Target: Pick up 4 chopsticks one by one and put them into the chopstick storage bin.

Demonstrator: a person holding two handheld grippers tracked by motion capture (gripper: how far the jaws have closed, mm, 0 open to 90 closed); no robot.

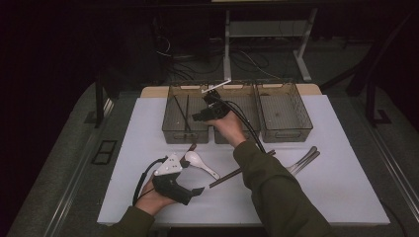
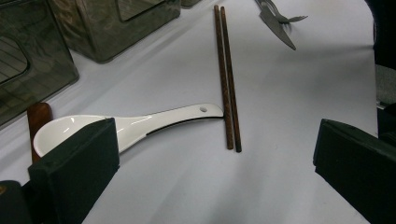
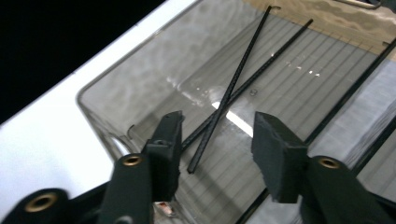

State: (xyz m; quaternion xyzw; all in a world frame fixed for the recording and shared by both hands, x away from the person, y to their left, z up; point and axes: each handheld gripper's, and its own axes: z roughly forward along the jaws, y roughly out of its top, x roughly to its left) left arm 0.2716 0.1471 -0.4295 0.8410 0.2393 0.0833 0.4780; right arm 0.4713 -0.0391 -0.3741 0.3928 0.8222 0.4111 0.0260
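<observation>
Two black chopsticks [image 3: 233,88] lie crossed on the ribbed floor of the left clear bin [image 3: 116,88]; in the high view the black chopsticks [image 1: 183,113] lie in that left bin [image 1: 170,132]. My right gripper [image 3: 219,135] hovers over them, open, with nothing pressed between its pads; from above the right gripper [image 1: 200,117] sits at the bin's right rim. My left gripper [image 2: 212,135] stands wide open low over the mat, its left jaw beside a white ceramic spoon [image 2: 140,123]. A pair of brown chopsticks [image 2: 229,84] lies just past the spoon's handle. The left gripper [image 1: 193,175] is near the front left.
A middle bin [image 1: 247,98] and a right bin [image 1: 286,133] stand in a row at the back of the white mat [image 1: 341,197]. Metal utensils [image 1: 304,160] lie at the right. A brown wooden piece [image 2: 38,119] rests by the spoon's bowl.
</observation>
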